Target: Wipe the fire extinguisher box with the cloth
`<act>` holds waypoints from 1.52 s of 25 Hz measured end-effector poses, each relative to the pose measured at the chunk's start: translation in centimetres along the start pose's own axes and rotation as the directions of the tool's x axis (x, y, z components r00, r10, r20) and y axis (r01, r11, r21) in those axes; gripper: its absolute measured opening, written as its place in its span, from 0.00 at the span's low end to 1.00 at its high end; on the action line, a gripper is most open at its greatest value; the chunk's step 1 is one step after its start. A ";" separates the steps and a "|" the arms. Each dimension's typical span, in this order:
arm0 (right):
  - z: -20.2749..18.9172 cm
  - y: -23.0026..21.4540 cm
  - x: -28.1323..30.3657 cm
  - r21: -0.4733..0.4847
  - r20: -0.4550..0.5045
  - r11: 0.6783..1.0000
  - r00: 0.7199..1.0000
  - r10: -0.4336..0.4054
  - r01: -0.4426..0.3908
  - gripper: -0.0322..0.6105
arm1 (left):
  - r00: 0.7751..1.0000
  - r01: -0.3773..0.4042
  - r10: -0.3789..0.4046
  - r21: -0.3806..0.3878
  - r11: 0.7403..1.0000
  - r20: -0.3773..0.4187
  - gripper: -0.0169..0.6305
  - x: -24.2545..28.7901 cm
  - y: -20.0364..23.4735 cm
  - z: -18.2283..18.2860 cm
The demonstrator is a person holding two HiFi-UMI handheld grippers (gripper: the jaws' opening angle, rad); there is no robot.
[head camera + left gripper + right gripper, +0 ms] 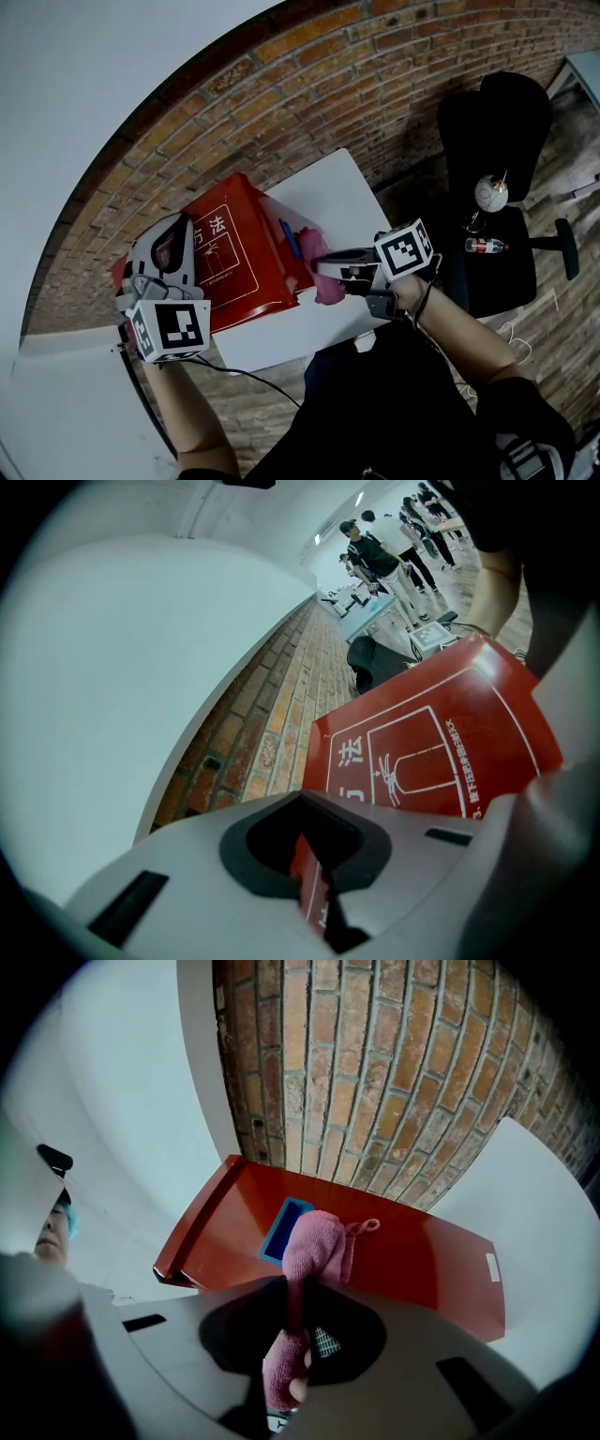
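Observation:
The red fire extinguisher box (234, 258) lies on a white table (328, 192) against a brick wall, its white-printed face up. My left gripper (174, 232) rests on the box's left end. In the left gripper view its jaws (314, 892) are shut, with a thin red strip of the box (441, 742) between them. My right gripper (321, 266) is at the box's right side, shut on a pink cloth (328, 286). In the right gripper view the cloth (319, 1246) bulges out of the gripper (298, 1321) and lies against the box's red side (422, 1260), beside a blue recessed handle (284, 1228).
A black office chair (492, 187) stands to the right, with a plastic bottle (485, 246) and a round white object (490, 193) on its seat. The brick wall (309, 84) runs right behind the table. People stand far off in the left gripper view.

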State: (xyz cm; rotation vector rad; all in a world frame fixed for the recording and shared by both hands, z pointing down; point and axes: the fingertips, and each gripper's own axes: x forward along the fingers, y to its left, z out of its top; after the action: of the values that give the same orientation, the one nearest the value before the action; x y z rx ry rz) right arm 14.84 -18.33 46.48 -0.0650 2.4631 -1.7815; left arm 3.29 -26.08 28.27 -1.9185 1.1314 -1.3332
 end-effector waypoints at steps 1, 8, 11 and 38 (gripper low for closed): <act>0.1 0.3 0.0 -0.003 0.002 1.000 1.000 0.007 -0.007 0.15 | 1.000 0.000 0.000 0.000 1.000 0.001 0.06 0.0 0.0 0.0; 0.3 1.6 0.0 -0.006 0.010 1.000 1.000 0.012 -0.012 0.15 | 1.000 0.001 -0.001 0.001 1.000 -0.001 0.06 0.0 0.0 0.1; 0.7 2.7 0.1 -0.018 0.021 0.999 0.999 0.042 -0.042 0.15 | 1.000 0.002 -0.002 0.002 1.000 0.000 0.06 0.0 0.0 0.1; 2.5 10.1 0.3 -0.057 0.049 0.980 0.980 0.193 -0.190 0.14 | 1.000 0.000 0.000 0.000 1.000 -0.001 0.06 0.0 0.0 0.2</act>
State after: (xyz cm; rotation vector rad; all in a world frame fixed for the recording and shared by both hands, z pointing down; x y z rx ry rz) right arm 15.03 -17.53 36.15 0.1147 2.3869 -1.6152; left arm 3.43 -26.09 28.15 -1.9185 1.1315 -1.3341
